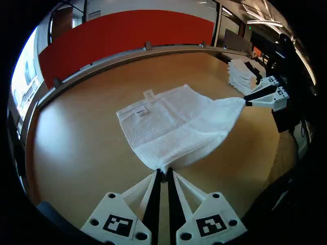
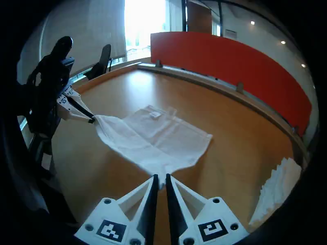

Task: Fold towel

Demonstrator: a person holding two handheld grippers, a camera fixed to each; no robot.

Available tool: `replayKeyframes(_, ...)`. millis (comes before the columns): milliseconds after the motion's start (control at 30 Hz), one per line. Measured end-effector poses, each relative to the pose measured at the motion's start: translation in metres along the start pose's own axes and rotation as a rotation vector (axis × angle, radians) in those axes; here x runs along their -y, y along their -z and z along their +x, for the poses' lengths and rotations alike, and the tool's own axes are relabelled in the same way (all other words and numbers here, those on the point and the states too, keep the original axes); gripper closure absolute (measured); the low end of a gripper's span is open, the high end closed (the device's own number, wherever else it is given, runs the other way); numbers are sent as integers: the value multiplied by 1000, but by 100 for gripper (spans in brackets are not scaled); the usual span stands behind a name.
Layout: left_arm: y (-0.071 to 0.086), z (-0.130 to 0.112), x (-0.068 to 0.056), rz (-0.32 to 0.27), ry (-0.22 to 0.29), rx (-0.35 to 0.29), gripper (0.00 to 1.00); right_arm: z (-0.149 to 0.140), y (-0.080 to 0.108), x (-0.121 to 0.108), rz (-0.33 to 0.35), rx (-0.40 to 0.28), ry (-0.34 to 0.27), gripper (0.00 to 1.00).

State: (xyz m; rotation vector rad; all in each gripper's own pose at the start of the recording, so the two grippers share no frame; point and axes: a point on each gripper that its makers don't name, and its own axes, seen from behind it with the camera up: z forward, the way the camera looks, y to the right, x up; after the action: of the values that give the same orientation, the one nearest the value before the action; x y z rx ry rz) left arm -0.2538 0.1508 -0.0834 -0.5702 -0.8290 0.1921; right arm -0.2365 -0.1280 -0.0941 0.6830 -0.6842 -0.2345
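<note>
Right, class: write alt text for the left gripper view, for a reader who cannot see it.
A white towel lies on a wooden table, one corner pinched by the left tool, another by the right tool. Folded towels are stacked beyond it.

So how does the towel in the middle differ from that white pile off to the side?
The towel lies spread open in one layer; the pile is folded pieces stacked neatly. The towel has two corners pinched and lifted, one by the left gripper, one by the right gripper; the pile sits untouched, off to one side. Both are white cloth on the same wooden table.
</note>
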Motion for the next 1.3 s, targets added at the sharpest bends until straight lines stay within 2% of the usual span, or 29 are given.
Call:
replayKeyframes(600,34,14,-16,-29,12,-19,89,27,37,9,-9,-58,-9,87)
replayKeyframes(900,53,16,-24,-45,49,-26,89,30,50,12,-6,-61,-3,87)
replayKeyframes(1100,57,13,-29,-57,60,-21,89,32,54,12,-3,-65,-5,87)
replayKeyframes(1300,54,12,-31,-58,70,-14,89,31,52,11,-3,-59,2,87)
